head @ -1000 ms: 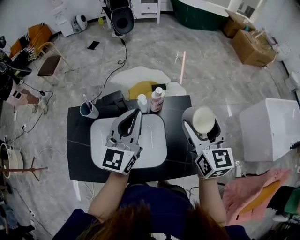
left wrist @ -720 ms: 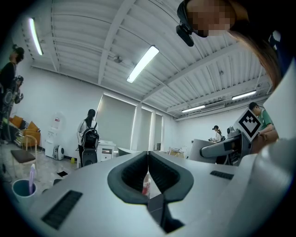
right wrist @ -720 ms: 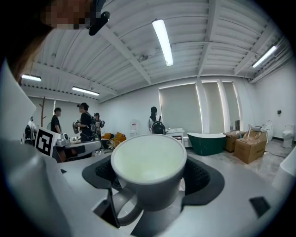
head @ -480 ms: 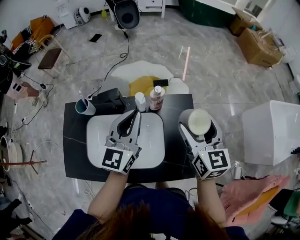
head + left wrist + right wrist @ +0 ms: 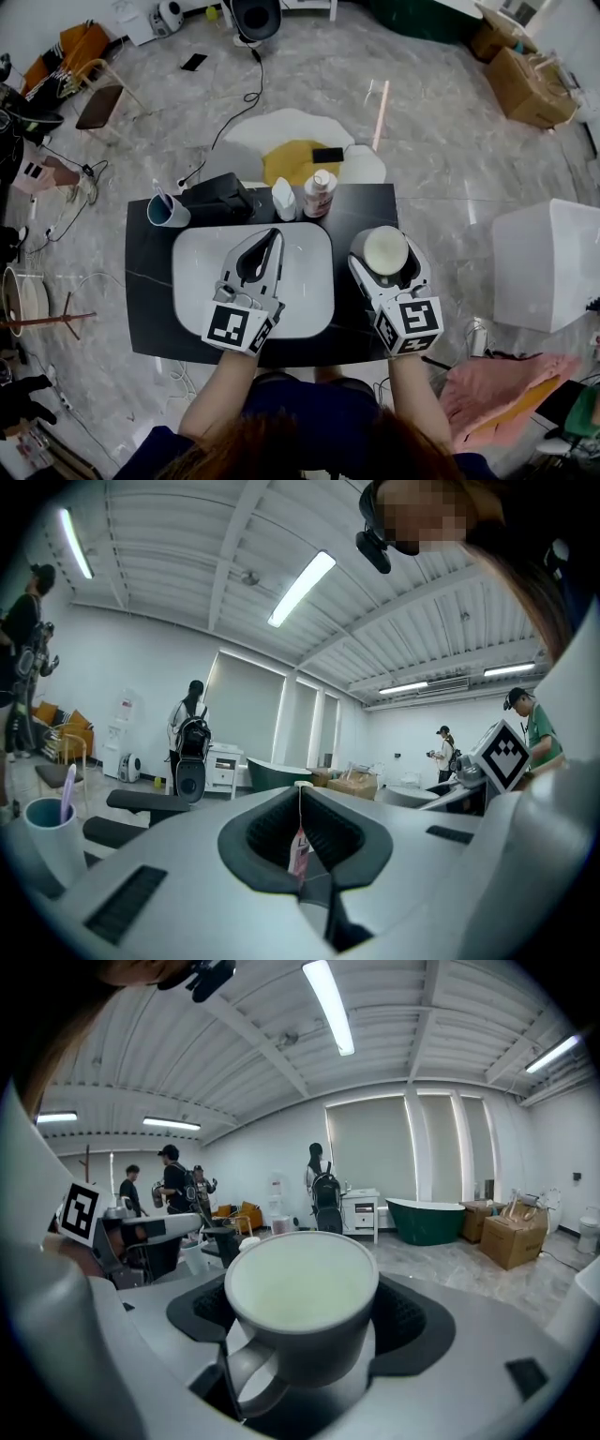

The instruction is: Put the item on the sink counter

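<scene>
A pale mug (image 5: 385, 251) with a grey outside sits upright between the jaws of my right gripper (image 5: 385, 247), which is shut on it. It is over the right end of the black sink counter (image 5: 150, 281); whether it touches the top I cannot tell. In the right gripper view the mug (image 5: 302, 1297) fills the jaws, handle toward the camera. My left gripper (image 5: 275, 232) is over the white basin (image 5: 197, 281), shut with nothing in it. Its fingertips (image 5: 300, 789) meet in the left gripper view.
At the counter's back stand a blue cup with a toothbrush (image 5: 167, 210), a black object (image 5: 220, 199), a white bottle (image 5: 284, 200) and a pink-labelled bottle (image 5: 320, 193). A white cabinet (image 5: 553, 262) stands to the right, with a pink cloth (image 5: 497, 394) on the floor.
The right gripper has carried the mug left, from beyond the counter's right edge to over its right end. The left gripper has stayed over the basin.
</scene>
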